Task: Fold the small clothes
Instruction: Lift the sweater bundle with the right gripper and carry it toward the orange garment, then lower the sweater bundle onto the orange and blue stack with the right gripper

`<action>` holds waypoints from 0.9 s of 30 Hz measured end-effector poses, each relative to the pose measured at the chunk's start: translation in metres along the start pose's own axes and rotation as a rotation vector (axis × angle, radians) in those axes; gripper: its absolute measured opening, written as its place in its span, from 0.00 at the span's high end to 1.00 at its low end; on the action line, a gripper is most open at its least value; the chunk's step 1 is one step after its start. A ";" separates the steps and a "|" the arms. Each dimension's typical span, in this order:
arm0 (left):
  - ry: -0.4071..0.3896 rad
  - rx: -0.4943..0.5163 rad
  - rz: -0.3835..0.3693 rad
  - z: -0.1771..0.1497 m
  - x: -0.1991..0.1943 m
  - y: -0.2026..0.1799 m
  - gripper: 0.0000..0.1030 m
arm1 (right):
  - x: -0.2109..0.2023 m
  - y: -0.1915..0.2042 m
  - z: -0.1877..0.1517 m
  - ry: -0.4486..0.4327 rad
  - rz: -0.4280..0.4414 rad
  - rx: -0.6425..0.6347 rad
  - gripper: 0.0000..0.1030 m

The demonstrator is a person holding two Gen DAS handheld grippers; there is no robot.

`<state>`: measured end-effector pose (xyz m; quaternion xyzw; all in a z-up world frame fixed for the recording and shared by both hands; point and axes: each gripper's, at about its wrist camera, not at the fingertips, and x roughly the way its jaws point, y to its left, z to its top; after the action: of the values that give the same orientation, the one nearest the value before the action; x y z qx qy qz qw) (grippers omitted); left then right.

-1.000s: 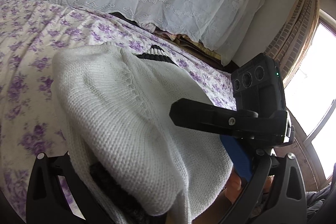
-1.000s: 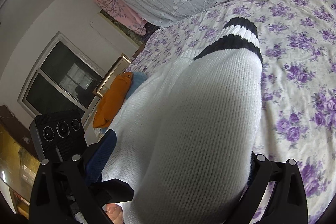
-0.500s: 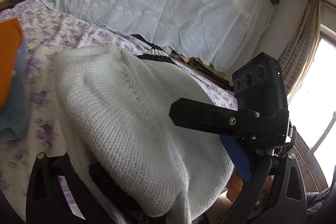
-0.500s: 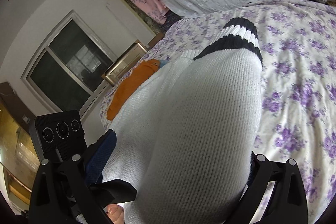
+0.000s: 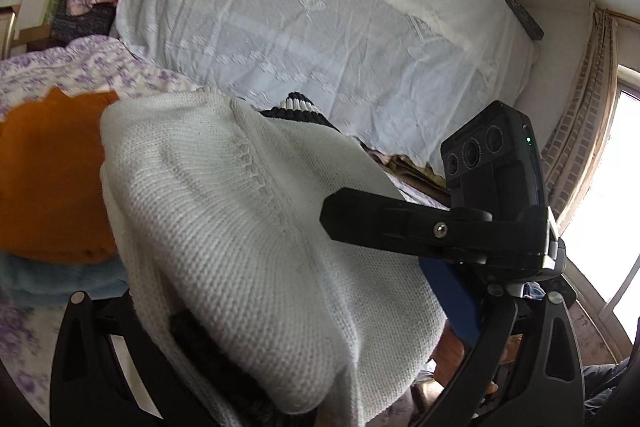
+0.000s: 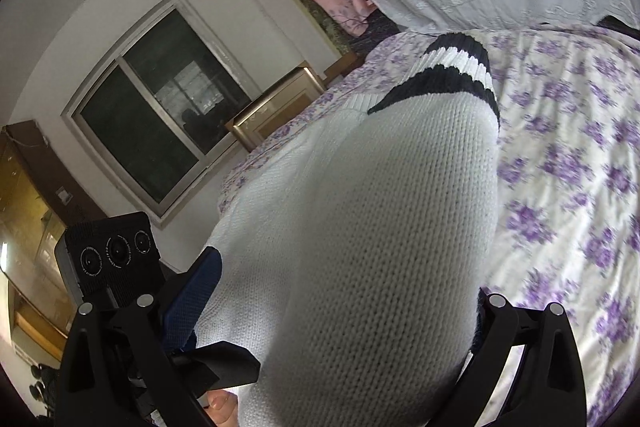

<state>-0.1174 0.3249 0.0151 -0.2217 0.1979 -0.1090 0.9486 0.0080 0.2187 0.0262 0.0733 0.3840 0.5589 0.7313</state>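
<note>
Both the left gripper (image 5: 304, 367) and right gripper (image 6: 320, 367) are clamping the folded white knitted sweater with black-striped cuffs (image 5: 248, 227), its length running toward twelve o'clock above the purple-flowered bedsheet (image 6: 568, 187).

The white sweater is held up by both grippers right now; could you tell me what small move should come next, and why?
Probably carry the white sweater leftward and lower it onto the orange garment: both the left gripper and right gripper hold it folded, and that pile lies just left.
</note>
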 end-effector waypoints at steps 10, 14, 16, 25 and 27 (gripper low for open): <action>-0.047 0.017 0.085 0.030 -0.030 0.030 0.04 | 0.041 0.032 0.030 0.022 0.071 -0.031 0.03; -0.056 0.015 0.115 0.043 -0.039 0.045 0.04 | 0.060 0.043 0.044 0.035 0.091 -0.046 0.03; -0.057 0.019 0.132 0.049 -0.042 0.051 0.04 | 0.070 0.047 0.051 0.043 0.103 -0.048 0.03; -0.074 0.031 0.197 0.076 -0.055 0.078 0.04 | 0.106 0.060 0.080 0.062 0.156 -0.053 0.03; -0.077 0.027 0.203 0.083 -0.056 0.086 0.04 | 0.115 0.062 0.088 0.062 0.162 -0.055 0.03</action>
<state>-0.1220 0.4483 0.0615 -0.1916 0.1811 -0.0063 0.9646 0.0268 0.3705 0.0651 0.0670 0.3837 0.6286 0.6732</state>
